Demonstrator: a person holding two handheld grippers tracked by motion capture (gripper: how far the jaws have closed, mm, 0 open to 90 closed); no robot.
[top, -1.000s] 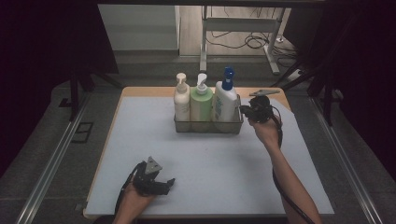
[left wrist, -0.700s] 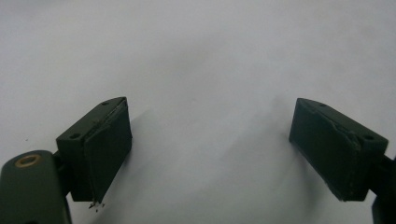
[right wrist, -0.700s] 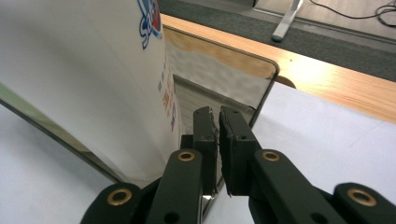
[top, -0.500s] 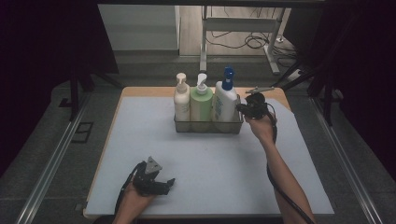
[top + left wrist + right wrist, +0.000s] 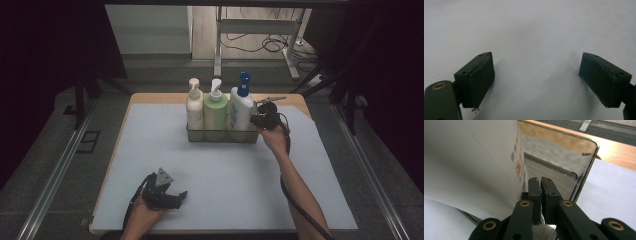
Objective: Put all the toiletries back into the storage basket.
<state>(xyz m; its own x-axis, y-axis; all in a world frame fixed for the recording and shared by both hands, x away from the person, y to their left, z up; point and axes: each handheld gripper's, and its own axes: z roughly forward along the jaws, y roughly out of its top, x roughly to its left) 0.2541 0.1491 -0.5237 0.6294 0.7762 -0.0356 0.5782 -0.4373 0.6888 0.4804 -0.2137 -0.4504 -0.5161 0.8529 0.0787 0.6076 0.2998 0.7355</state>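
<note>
Bottles, three in a basket point(image 5: 222, 135), stand at the far middle of the pale surface point(image 5: 225, 180). Right gripper point(image 5: 540, 185) is clenched on the basket's end wall beside the blue-capped bottle point(image 5: 241, 107). Left gripper point(image 5: 536, 80) rests released near the front edge; cables cross the floor behind.

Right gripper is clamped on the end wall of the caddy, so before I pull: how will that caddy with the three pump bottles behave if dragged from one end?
The caddy looks thin and shiny, so likely to slide easily on the smooth mat. Pulled by the right gripper from one end, it will probably swivel. The three tall pump bottles make it top-heavy; they may rock.
</note>
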